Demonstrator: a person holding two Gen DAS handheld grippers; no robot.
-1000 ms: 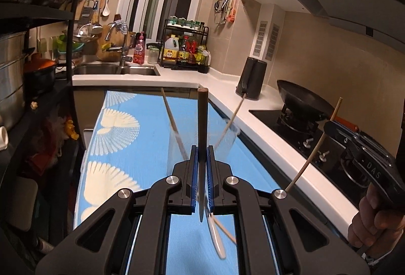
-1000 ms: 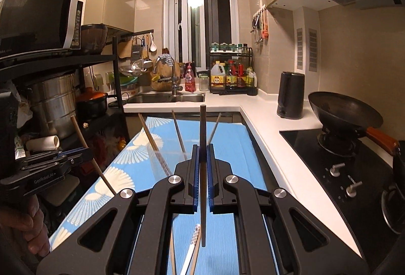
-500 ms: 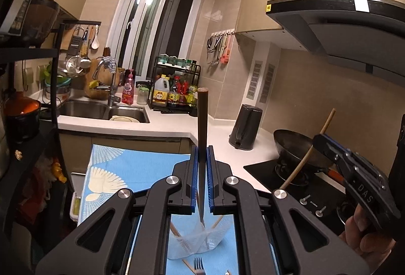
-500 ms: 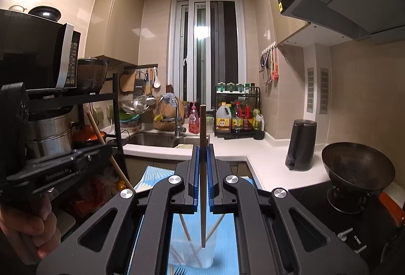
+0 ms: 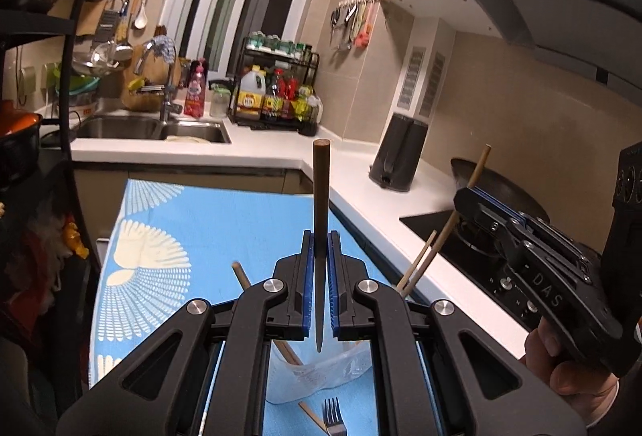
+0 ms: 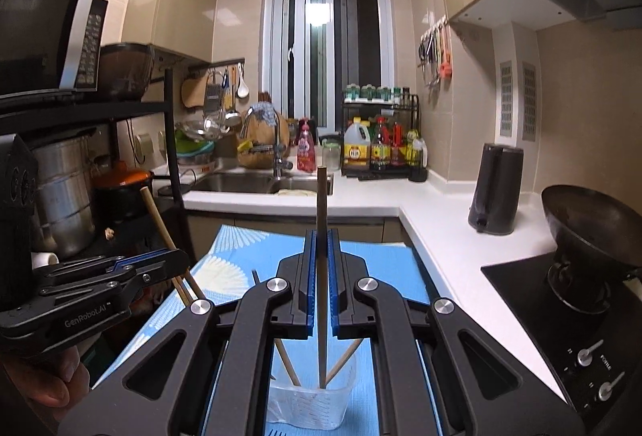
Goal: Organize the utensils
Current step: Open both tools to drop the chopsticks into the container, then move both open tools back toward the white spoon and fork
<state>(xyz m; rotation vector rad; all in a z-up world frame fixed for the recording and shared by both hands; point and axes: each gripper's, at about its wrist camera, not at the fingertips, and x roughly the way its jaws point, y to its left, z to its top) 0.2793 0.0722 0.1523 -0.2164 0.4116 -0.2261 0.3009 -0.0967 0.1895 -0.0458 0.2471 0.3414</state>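
Left wrist view: my left gripper (image 5: 319, 271) pinches a dark chopstick (image 5: 321, 203) upright above the clear cup (image 5: 321, 372) on the blue mat (image 5: 200, 231); a fork (image 5: 334, 416) lies nearer. Right wrist view: my right gripper (image 6: 321, 275) clamps another chopstick (image 6: 322, 235), its tip down in the cup (image 6: 313, 404).

Two handheld grippers (image 5: 319, 275) (image 6: 321, 275), each clamping one dark chopstick (image 5: 321, 219) (image 6: 321, 255). One clear plastic holder (image 6: 309, 406) on the blue mat (image 6: 385, 267) with three chopsticks (image 6: 287, 359) inside. One fork (image 5: 334, 416). One kettle (image 6: 495, 189). One wok (image 6: 590, 227).
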